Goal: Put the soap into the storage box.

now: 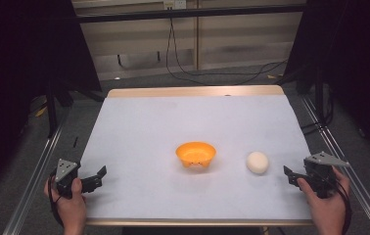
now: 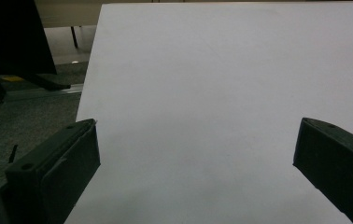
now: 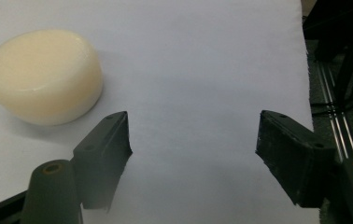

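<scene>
**Hand pose.** The left hand (image 1: 71, 208) comes in at the near left corner of the bench (image 1: 193, 91) and holds the left gripper (image 1: 99, 178) low over the surface, jaws pointing inward toward the middle. The right hand (image 1: 327, 208) sits at the near right corner, and the right gripper (image 1: 289, 176) points inward toward the cream block (image 1: 257, 162). Each gripper carries a grey three-cornered plate on top.

**Tool state.** In the left gripper view, the left gripper (image 2: 195, 149) stands wide, with bare white sheet (image 2: 221, 70) between the jaws. In the right gripper view, the right gripper (image 3: 193, 135) also stands apart and holds nothing. The cream block (image 3: 44, 77) lies ahead of it and off to one side, outside the gap, near one jaw tip but not touching it.

**Work item location.** The cream block rests on the sheet toward the near right corner, just beside the right gripper, apart from the orange bowl (image 1: 196, 153) (near the middle of the bench, closer to the near edge).

**Materials and shapes.**
- Cream block: a round, flat-topped puck with rounded edges and a smooth, waxy, slightly glossy surface.
- Orange bowl: shallow, round, smooth plastic.
- Jaws: matt black, blocky, flat-faced pads.
- Bench: a white sheet with a pale wooden strip along the far edge.
</scene>
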Demonstrator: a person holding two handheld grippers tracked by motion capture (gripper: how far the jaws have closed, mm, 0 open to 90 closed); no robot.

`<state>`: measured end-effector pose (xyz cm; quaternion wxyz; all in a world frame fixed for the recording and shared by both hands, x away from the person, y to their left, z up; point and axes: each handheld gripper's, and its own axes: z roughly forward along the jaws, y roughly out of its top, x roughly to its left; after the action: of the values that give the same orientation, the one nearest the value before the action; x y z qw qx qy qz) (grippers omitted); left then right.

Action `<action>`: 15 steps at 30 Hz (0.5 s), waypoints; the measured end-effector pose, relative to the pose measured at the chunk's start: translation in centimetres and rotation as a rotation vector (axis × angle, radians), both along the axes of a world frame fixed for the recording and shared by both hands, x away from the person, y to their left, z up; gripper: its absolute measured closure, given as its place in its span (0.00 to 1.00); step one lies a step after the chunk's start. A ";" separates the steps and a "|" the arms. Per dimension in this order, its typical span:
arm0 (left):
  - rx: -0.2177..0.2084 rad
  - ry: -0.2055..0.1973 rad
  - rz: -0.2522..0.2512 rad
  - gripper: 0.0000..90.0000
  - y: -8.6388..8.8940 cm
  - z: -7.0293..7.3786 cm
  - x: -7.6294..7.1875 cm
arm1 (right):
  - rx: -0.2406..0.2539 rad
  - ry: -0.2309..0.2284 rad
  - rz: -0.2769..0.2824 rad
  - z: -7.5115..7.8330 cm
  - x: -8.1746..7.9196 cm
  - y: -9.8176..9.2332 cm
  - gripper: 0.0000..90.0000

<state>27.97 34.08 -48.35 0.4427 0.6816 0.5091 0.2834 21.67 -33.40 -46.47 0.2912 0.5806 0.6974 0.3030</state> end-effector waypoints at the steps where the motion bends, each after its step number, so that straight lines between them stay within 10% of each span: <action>1: -0.007 -0.003 -0.001 0.00 0.0 0.0 0.0 | -0.023 0.015 -0.012 0.0 0.0 0.1 0.27; 15: 0.004 -0.006 0.000 0.00 0.0 0.0 -0.1 | 0.013 0.124 0.050 0.9 0.5 0.2 0.19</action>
<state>27.89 34.10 -48.33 0.4429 0.6816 0.5072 0.2866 22.21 -33.16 -45.58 0.2358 0.5825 0.7265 0.2780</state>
